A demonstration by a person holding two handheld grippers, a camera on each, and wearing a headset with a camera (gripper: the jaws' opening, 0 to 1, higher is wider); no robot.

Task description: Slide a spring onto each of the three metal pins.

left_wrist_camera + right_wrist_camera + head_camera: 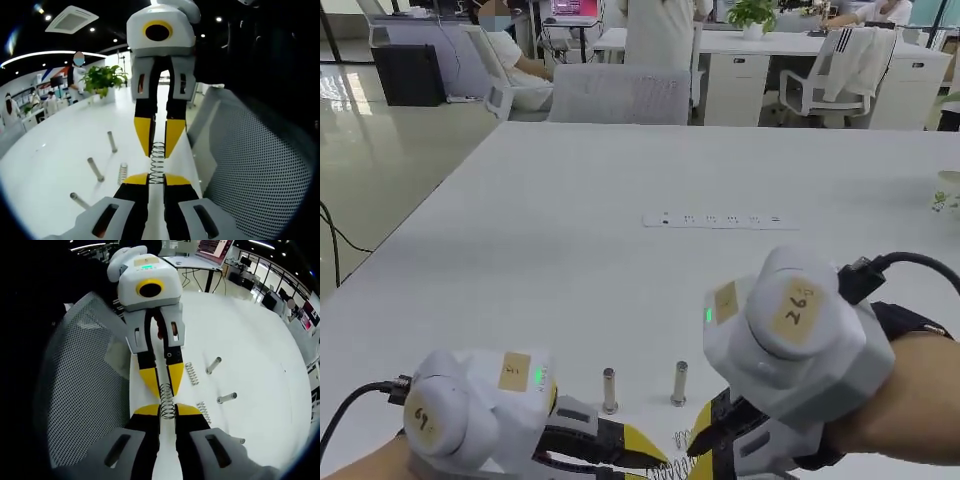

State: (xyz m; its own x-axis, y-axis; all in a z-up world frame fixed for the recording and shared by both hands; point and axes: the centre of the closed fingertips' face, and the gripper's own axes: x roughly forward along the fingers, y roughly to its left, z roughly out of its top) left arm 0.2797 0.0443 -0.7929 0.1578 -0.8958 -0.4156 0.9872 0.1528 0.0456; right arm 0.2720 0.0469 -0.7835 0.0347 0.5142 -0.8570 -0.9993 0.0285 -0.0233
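Left gripper [156, 178]: is pinching one end of a spring [157, 162], jaws narrow, at lower centre of the left gripper view.
Right gripper [167, 412]: is clamping the spring's other end, jaws narrow, facing the left gripper tip to tip.
Pins [95, 169]: three are standing on the table [60, 150], lower left.
Loose springs [191, 373]: two are lying by the pins, right of centre.
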